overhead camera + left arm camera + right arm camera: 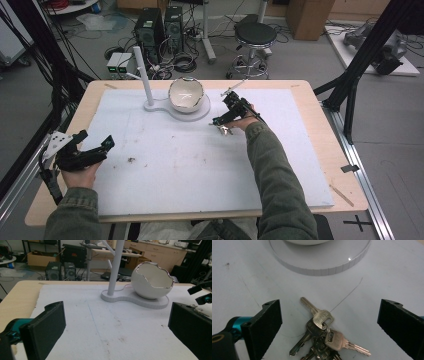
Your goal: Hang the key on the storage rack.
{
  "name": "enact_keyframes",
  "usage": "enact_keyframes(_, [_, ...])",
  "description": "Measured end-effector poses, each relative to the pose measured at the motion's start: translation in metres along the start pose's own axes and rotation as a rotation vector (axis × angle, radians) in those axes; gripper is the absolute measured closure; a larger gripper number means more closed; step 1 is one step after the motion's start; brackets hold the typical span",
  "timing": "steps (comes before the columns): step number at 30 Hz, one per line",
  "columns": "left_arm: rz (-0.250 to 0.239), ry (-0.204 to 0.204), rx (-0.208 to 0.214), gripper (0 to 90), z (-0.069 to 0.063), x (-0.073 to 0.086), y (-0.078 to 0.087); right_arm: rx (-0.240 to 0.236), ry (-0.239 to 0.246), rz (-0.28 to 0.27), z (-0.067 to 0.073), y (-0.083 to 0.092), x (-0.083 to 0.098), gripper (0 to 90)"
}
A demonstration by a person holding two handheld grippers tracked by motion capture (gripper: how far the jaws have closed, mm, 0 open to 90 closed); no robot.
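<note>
While keys [322, 333] lie outside, bowl [186, 94] sits on stand [192, 114].

The high view looks down and forward from above the person's side of the counter [320, 150], from far up. The left gripper view sits low near the counter's left edge and looks across at the white stand [140, 301] with its egg-shaped bowl [150, 281]. The right gripper view looks steeply down, very close to the keys [322, 337]. All three views share the stand.
</note>
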State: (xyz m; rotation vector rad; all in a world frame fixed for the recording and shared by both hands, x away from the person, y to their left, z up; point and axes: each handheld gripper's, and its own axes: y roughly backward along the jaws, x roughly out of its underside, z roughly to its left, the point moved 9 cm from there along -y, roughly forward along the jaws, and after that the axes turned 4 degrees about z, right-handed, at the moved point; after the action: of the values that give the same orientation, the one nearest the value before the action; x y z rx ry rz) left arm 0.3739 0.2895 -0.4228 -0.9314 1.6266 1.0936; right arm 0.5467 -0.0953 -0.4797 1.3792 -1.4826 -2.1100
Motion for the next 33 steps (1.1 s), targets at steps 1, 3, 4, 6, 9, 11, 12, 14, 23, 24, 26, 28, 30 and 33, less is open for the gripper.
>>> enact_keyframes(1, [0.001,-0.002,0.001,1.7,0.0,0.0,0.0,0.001,0.006,0.008,0.001,-0.002,0.001,5.2])
enact_keyframes(3, [0.004,-0.003,0.003,1.7,0.0,0.0,0.0,0.0,0.034,0.025,0.004,-0.006,0.002,8.6])
enact_keyframes(4, [0.004,-0.004,0.003,1.7,0.0,0.0,0.0,0.004,0.049,0.038,0.004,-0.008,0.003,13.5])
enact_keyframes(6, [0.005,-0.004,0.003,1.7,-0.001,0.001,0.0,-0.003,0.071,0.056,0.006,-0.011,0.005,19.3])
enact_keyframes(9, [0.007,-0.004,0.004,1.7,0.0,0.001,-0.001,-0.008,0.087,0.062,0.007,-0.012,0.005,27.2])
enact_keyframes(11, [0.007,-0.002,0.005,1.7,-0.001,0.001,-0.001,-0.009,0.111,0.072,0.008,-0.012,0.006,33.9])
enact_keyframes(12, [0.009,-0.003,0.005,1.7,-0.001,0.001,-0.001,-0.008,0.113,0.082,0.008,-0.013,0.007,36.2])
enact_keyframes(14, [0.009,-0.003,0.007,1.7,-0.001,0.001,-0.001,-0.005,0.131,0.1,0.007,-0.015,0.009,40.1])
enact_keyframes(23, [0.013,-0.003,0.008,1.7,-0.002,0.002,-0.002,-0.005,0.15,0.107,0.008,-0.022,0.01,53.5])
enact_keyframes(24, [0.013,-0.003,0.008,1.7,-0.002,0.002,-0.002,-0.022,0.142,0.109,0.009,-0.021,0.011,59.4])
enact_keyframes(26, [0.012,-0.002,0.008,1.7,-0.002,0.002,-0.002,-0.03,0.143,0.106,0.01,-0.021,0.01,65.3])
enact_keyframes(28, [0.012,-0.001,0.008,1.7,-0.002,0.002,-0.002,-0.029,0.123,0.107,0.009,-0.021,0.01,66.1])
enact_keyframes(30, [0.012,-0.003,0.008,1.7,-0.002,0.001,-0.001,-0.028,0.104,0.099,0.008,-0.021,0.01,68.9])
enact_keyframes(33, [0.012,-0.002,0.008,1.7,-0.001,0.002,-0.001,-0.009,0.06,0.053,0.005,-0.013,0.003,87.8])
